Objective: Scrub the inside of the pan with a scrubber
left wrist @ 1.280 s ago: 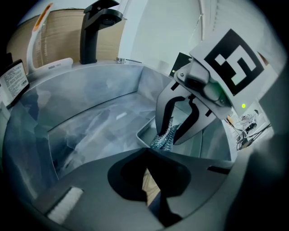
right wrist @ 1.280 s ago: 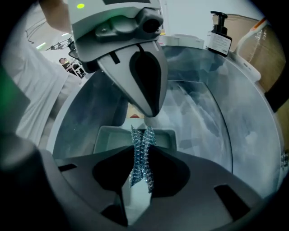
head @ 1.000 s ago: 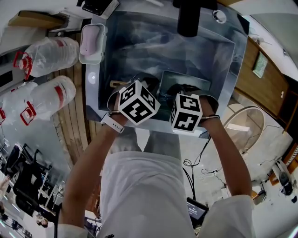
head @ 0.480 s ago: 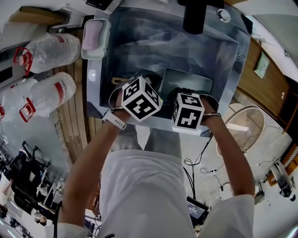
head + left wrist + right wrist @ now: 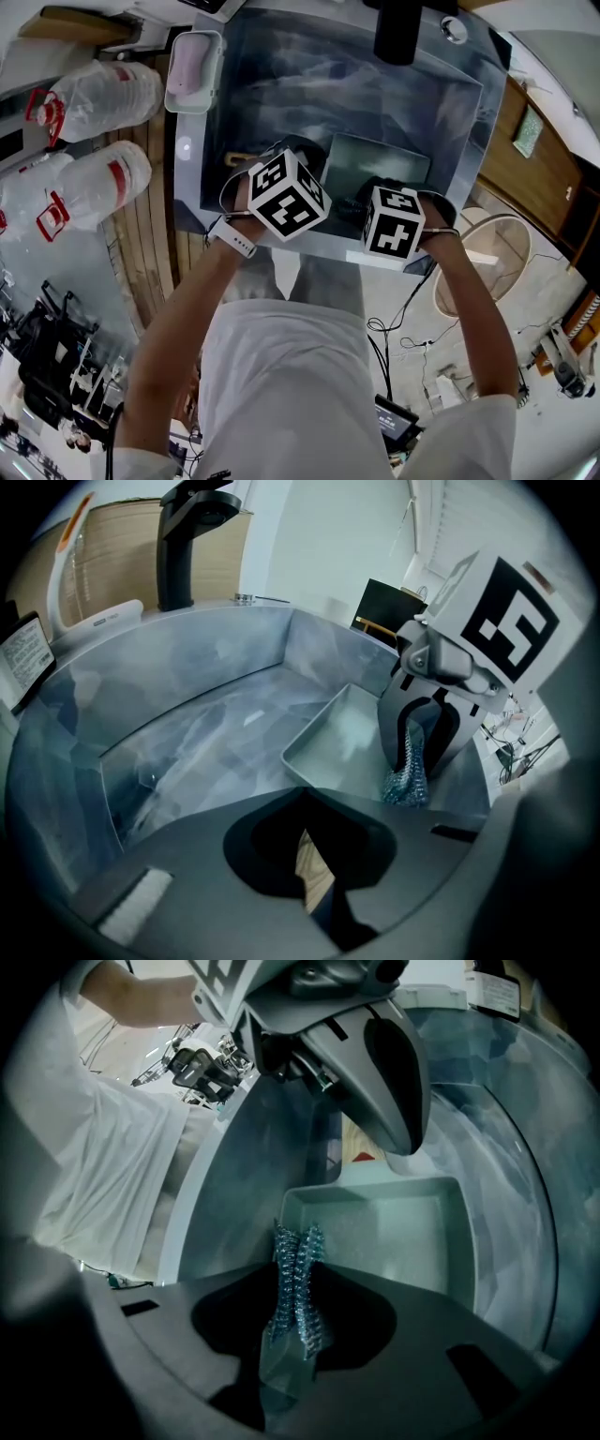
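A grey rectangular pan (image 5: 375, 161) lies in the steel sink (image 5: 281, 84). My left gripper (image 5: 286, 195) is shut on the pan's wooden handle (image 5: 314, 869), which shows between its jaws in the left gripper view. The right gripper (image 5: 394, 223) is shut on a blue-green mesh scrubber (image 5: 295, 1288). The scrubber's tip hangs at the near corner of the pan (image 5: 412, 1232); I cannot tell whether it touches. From the left gripper view, the right gripper (image 5: 427, 724) and scrubber (image 5: 405, 775) sit at the right edge of the pan (image 5: 337, 747).
A black faucet (image 5: 396, 28) stands at the sink's far side. A pink-filled tray (image 5: 192, 70) rests on the sink's left rim. Two large plastic water bottles (image 5: 94, 98) lie on the wooden counter to the left. Sink walls enclose the pan closely.
The right gripper with the scrubber has shifted a little to the right, toward the pan's edge. The left gripper has kept its hold on the handle.
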Action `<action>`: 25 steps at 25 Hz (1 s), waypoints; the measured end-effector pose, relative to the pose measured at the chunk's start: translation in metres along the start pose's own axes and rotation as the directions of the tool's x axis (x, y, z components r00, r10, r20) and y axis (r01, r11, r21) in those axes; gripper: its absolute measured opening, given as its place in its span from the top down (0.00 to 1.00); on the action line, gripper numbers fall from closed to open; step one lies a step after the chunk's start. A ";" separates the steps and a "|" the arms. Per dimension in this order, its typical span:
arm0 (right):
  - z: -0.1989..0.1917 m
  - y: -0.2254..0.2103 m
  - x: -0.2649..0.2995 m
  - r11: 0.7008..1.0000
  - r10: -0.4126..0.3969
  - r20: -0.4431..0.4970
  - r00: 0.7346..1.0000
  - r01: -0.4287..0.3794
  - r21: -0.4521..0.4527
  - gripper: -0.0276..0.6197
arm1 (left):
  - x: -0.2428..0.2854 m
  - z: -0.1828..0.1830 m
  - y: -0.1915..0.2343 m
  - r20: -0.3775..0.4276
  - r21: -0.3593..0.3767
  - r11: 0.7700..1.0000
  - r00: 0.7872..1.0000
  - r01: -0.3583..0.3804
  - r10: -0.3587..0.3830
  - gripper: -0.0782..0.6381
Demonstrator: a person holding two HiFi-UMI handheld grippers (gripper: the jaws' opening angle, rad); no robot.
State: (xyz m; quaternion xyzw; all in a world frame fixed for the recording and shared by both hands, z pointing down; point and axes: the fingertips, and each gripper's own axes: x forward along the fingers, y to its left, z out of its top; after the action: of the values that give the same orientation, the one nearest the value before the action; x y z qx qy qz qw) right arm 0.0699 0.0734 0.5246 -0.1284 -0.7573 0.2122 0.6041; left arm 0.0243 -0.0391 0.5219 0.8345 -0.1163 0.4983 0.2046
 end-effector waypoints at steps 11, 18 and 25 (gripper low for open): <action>-0.012 -0.003 0.000 0.999 -0.052 -0.019 0.998 0.052 -0.001 0.80 | -0.002 0.003 0.000 0.012 0.013 1.000 1.000 -0.007 0.007 0.90; -0.012 -0.031 -0.014 0.986 -0.162 0.014 0.987 0.161 0.041 0.80 | -0.001 0.004 -0.004 0.014 0.025 1.000 1.000 0.009 -0.009 0.90; -0.015 -0.059 -0.028 0.958 -0.285 0.021 0.958 0.283 0.047 0.80 | 0.000 0.007 -0.009 0.021 0.018 0.999 0.999 0.039 -0.039 0.90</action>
State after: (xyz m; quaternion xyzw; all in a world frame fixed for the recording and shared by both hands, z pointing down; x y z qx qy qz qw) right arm 0.0947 0.0115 0.5312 -0.0021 -0.7713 0.1415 0.6205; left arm 0.0334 -0.0339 0.5169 0.8437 -0.0978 0.4861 0.2055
